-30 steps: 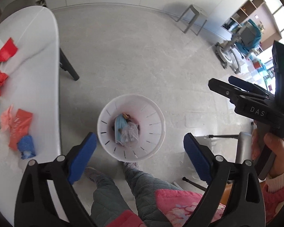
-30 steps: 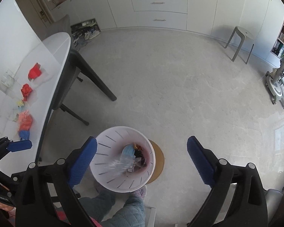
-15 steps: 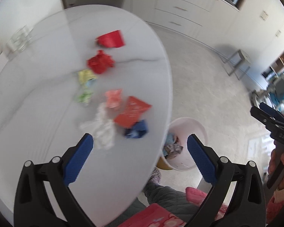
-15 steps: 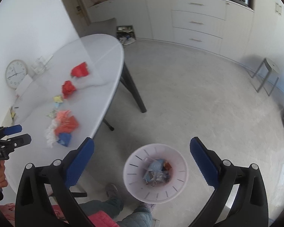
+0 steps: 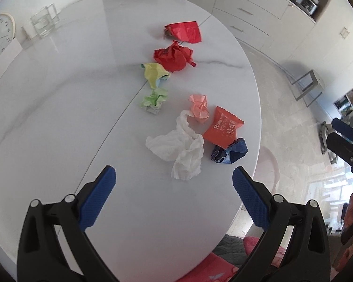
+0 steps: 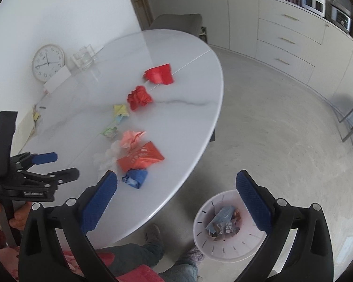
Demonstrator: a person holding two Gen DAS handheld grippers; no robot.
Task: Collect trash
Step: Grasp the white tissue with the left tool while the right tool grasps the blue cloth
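I see a white grey-veined marble bench (image 5: 58, 108), red crumpled foil wrappers (image 5: 173, 56), a white crumpled tissue (image 5: 180, 149), and a dark-blue crinkled wrapper (image 5: 230, 154).

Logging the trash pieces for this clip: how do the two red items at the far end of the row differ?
The red wrapper lies farthest away, mostly flat and smooth-faced; the red paper ball, just nearer, is crumpled into a tight, jagged wad. The wrapper looks glossy, the ball matte. Both are bright red, rest on the white table, and neither is held.
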